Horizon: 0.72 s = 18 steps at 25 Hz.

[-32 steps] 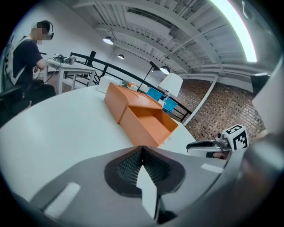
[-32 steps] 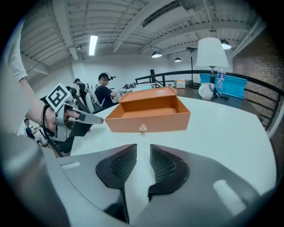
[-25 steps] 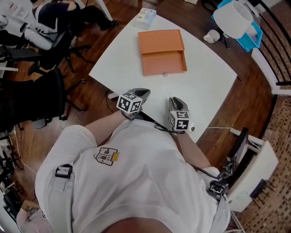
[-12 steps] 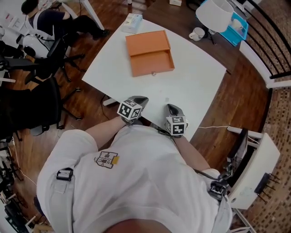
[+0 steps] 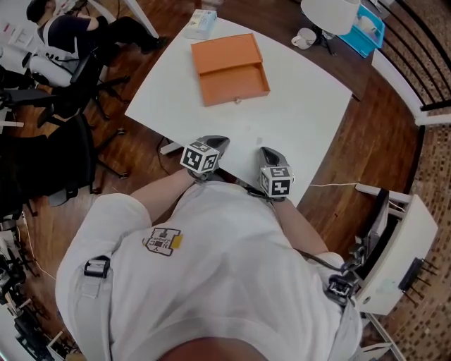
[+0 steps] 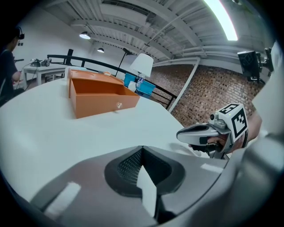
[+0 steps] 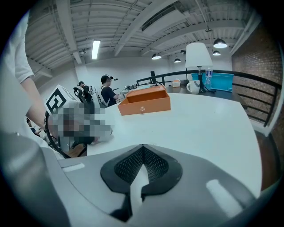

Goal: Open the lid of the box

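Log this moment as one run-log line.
phase: before contact | left gripper: shut, empty, near edge of white table | right gripper: shut, empty | orange rectangular box: far side of table, untouched | lid: looks shut

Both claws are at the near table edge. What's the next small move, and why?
Probably reach the right claw forward toward the orange box, opening it on the way. It and the left claw are shut, empty, and well short of the box, whose small front knob faces you.

there is 1 white table [image 5: 310, 106]. on it are 1 orange box [image 5: 229, 67] and 1 small pack [image 5: 202, 21]. near are 1 mug [image 5: 305, 37] and 1 lamp [image 5: 331, 13]. there are 2 grippers: left gripper [image 5: 217, 143], right gripper [image 5: 268, 152].
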Tool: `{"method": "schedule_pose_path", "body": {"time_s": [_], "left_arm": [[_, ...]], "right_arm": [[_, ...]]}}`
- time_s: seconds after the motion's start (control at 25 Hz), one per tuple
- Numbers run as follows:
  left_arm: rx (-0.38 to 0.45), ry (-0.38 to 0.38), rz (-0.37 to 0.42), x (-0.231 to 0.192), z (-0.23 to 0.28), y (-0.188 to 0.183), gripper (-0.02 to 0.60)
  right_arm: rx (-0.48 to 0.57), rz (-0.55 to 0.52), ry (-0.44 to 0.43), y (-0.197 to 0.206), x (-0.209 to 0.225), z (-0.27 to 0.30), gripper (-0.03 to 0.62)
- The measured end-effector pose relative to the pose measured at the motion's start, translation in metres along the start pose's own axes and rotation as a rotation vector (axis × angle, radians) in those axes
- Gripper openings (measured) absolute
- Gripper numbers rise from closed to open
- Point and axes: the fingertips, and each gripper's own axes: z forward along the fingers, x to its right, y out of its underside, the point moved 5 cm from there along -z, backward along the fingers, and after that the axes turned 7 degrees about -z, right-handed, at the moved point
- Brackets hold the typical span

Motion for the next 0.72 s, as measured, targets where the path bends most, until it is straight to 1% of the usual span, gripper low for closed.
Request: {"method": "schedule_pose_path", "body": {"time_s": [0.72], "left_arm": [[-0.019,0.021,0.019,0.0071,-0.001,0.0018,0.0]], "right_arm": [[0.01,-0.002,0.021,-0.001,-0.005,-0.0044,-0.002]]}}
